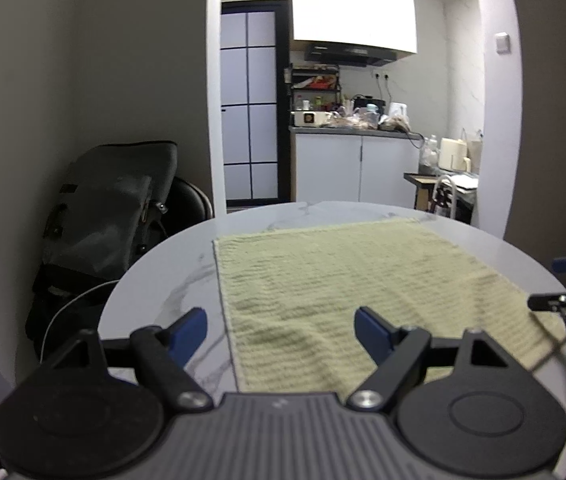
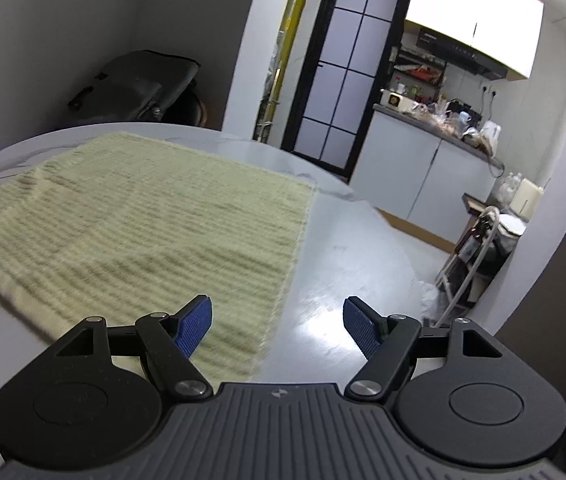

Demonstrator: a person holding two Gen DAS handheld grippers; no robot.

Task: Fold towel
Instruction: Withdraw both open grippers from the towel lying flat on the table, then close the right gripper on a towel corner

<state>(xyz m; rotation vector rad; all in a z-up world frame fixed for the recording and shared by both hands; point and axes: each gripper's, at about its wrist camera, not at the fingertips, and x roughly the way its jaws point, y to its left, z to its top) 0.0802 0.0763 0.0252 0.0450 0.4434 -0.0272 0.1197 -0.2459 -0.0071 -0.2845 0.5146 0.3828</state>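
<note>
Pale-green towel (image 1: 347, 280), one, flat; two hand-held grippers, left (image 1: 281, 330) and right (image 2: 277, 322), spread apart.

Home dining nook: round marble table (image 1: 171, 280), open kitchen behind, cluttered counter (image 1: 355, 128), range hood (image 1: 351, 54).

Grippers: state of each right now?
Left gripper: open, empty, above the pale green ribbed towel.
Right gripper: open, empty, over the towel's right edge.
</note>
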